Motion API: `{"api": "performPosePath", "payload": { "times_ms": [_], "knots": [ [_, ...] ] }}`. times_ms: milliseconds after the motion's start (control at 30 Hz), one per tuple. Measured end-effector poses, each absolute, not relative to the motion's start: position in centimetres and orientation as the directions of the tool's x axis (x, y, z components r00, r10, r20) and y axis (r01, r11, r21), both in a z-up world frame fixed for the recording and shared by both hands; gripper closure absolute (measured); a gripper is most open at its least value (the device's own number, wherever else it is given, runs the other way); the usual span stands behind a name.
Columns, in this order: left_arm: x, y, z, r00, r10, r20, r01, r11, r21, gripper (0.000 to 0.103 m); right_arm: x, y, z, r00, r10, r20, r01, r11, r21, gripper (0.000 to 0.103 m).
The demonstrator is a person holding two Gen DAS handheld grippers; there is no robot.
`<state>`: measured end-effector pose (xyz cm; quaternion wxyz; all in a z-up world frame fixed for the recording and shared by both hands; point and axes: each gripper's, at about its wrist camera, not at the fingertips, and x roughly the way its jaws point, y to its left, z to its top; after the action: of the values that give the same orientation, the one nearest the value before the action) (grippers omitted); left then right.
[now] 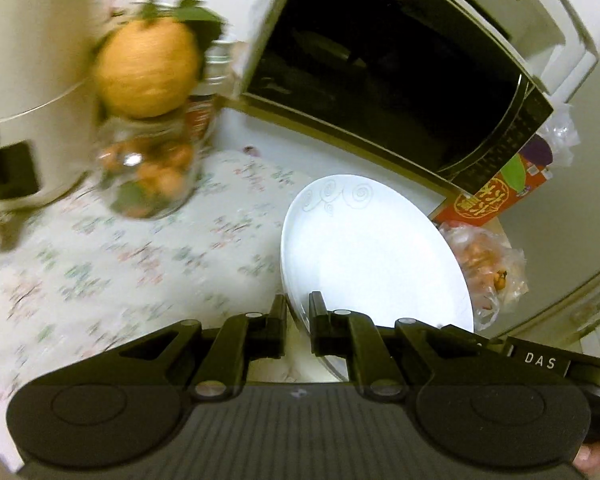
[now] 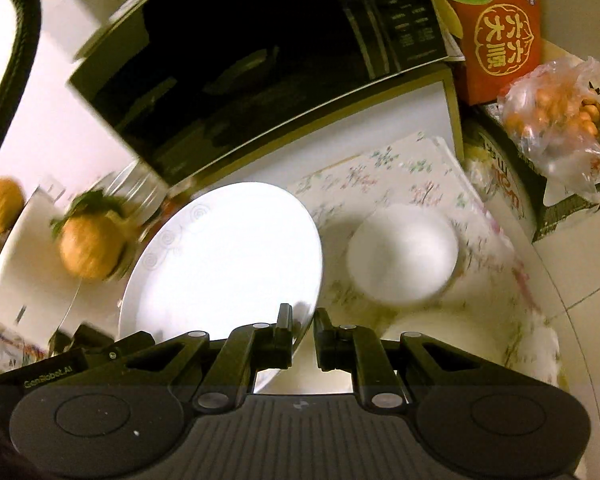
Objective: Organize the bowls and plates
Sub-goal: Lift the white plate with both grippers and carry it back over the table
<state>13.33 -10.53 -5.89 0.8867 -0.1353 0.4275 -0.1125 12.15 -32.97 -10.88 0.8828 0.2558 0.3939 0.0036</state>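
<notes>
Left wrist view: left gripper point(image 1: 298, 312) is clamped on the near rim of a white plate point(image 1: 376, 252), one finger each side of the edge. Plate has faint grey swirl marks on its far rim and sits tilted, raised off the floral cloth point(image 1: 100, 264) that covers the counter. Behind it, a black-fronted microwave point(image 1: 380, 80) on a white base. To the plate's right, a clear plastic bag point(image 1: 488, 272) w/ orange bits inside, and a red box point(image 1: 496, 196) leaning by the microwave corner. Left side: glass jar point(image 1: 148, 176) w/ small orange fruit inside and a big round yellow-orange fruit point(image 1: 146, 70) w/ leaves on top, all blurred. A white appliance point(image 1: 24, 80) stands at far left.

Right wrist view: right gripper point(image 2: 303, 320) is closed on the same plate point(image 2: 228, 256), pinching its near right edge; left gripper's black body shows at bottom left, by the plate's other side. So plate is held between both tools, above the cloth. A white bowl point(image 2: 402, 254) sits on the cloth just right of the plate, not touching it, blurred. Microwave point(image 2: 260, 60) fills the top; red box point(image 2: 496, 28) and bag point(image 2: 560, 120) at upper right. Fruit point(image 2: 92, 248) and jar point(image 2: 136, 188) at left.
</notes>
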Motion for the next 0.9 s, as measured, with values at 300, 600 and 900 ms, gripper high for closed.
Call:
{"api": "performPosePath", "payload": {
  "times_ms": [300,600,900],
  "knots": [
    [7.7,-4.5,-6.7,0.615,-0.265,-0.742,0.006,0.943,-0.332,0.094,7.3,-26.4,-11.7,0.649,0.265,-0.713,0.132,0.884,0.448,0.092],
    [5.6,-2.2,-10.1,0.555,-0.209,-0.805,-0.034,0.961,-0.273,0.094,4.8,-21.7,-14.2,0.574,0.268,-0.774,0.082,0.921,0.380,0.091],
    [5.0,-1.7,-11.9,0.513,-0.162,-0.843,-0.030,0.978,-0.206,0.094,3.8,-20.0,-16.5,0.495,0.267,-0.827,0.063,0.938,0.341,0.090]
  ]
}}
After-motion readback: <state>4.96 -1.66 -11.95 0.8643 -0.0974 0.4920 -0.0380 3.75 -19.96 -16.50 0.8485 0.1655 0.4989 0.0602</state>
